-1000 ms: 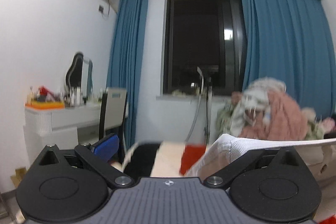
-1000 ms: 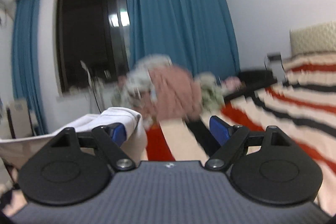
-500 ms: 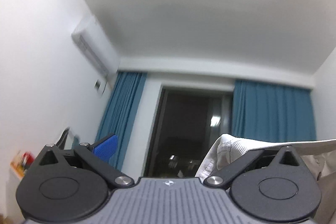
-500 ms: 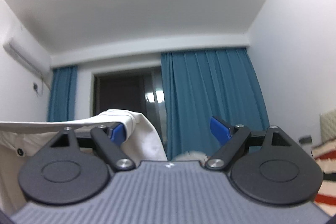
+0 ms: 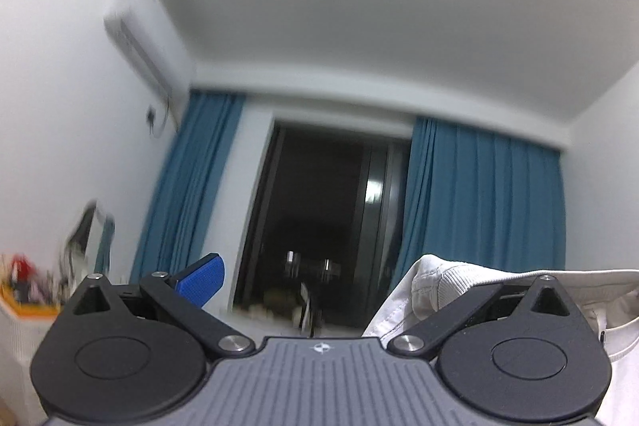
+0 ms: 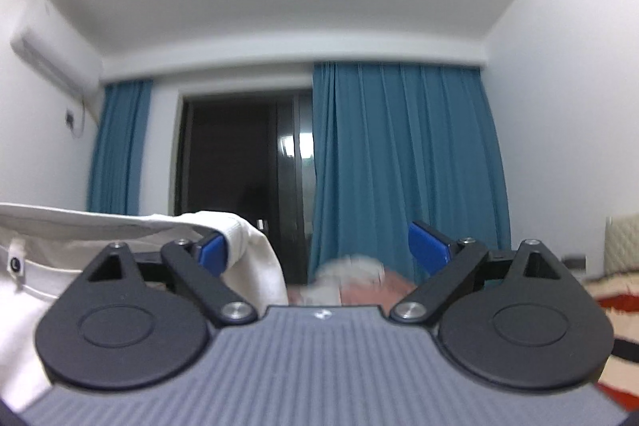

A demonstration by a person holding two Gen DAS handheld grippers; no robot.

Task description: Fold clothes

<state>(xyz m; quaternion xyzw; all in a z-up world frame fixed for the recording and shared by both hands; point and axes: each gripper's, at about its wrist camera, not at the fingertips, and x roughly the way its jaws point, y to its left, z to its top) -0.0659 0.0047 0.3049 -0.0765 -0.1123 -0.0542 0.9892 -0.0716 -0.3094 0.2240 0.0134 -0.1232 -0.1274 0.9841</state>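
A white garment with a ribbed hem hangs stretched between my two grippers, raised high in the air. In the left wrist view it lies over the right finger and hides it. The left gripper stands open, its blue left pad bare. Seen from the right wrist, the same garment drapes over the left finger and falls to the lower left, showing a small size tag. The right gripper is open too, and its right pad holds nothing.
Both cameras point up at the ceiling, blue curtains and a dark window. A blurred pile of clothes lies low ahead on the red, black and cream striped bed cover. A cluttered dressing table stands at the left.
Both grippers swung up from the bed toward the ceiling with the garment over their fingers, and now tilt back down a little. The clothes pile shows again in the right wrist view.
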